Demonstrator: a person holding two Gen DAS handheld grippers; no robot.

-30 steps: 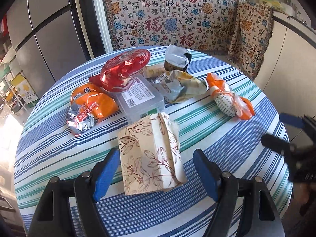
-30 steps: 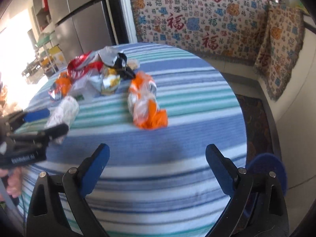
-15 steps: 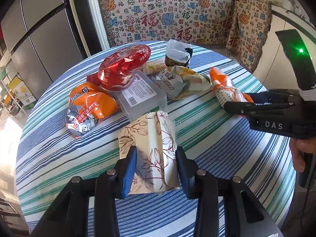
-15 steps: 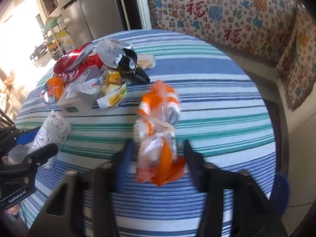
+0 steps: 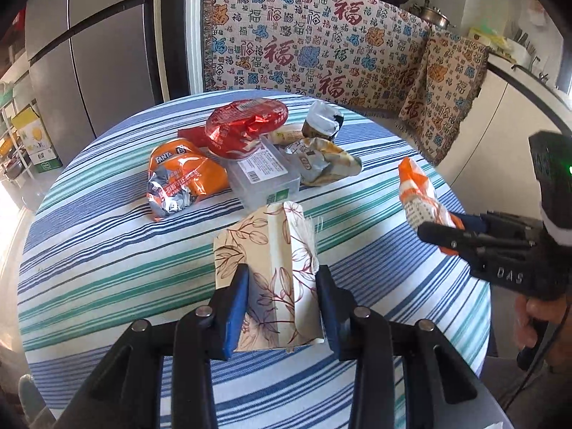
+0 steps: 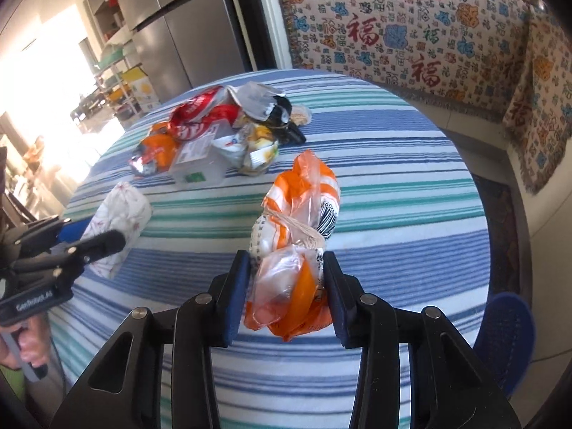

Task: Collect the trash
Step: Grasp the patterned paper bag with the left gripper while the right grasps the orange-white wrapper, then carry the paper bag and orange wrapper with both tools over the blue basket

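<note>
In the left wrist view, the left tongs (image 5: 280, 307) were clamped on a folded paper packet with a leaf pattern (image 5: 270, 268). The two blue pads pressed its two sides, near the front edge of the round striped surface (image 5: 107, 250). The packet seemed lifted a little, but I cannot tell it for sure. Toward the middle of the surface lay a pile of trash: an orange snack bag (image 5: 182, 178), a clear plastic box (image 5: 264, 175), a red wrapper (image 5: 246, 125) on top of the box's far end, a crumpled yellowish wrapper (image 5: 325, 164) and a small dark cup with a torn white lid (image 5: 321, 123). At the right edge of the surface, the right tongs (image 5: 447, 227) held an orange and white plastic bag (image 5: 418, 196), with a hand (image 5: 536, 318) on the grip.

In the right wrist view, the right tongs (image 6: 286, 293) were closing on the plastic bag (image 6: 296, 243). Both pads pressed its lower end, and its upper part pointed toward the pile. The bag was above the front right part of the surface (image 6: 393, 196). The trash pile (image 6: 221, 136) stayed at the far left part. At the left edge, the left tongs (image 6: 89, 239) gripped the paper packet (image 6: 118, 214).
</note>
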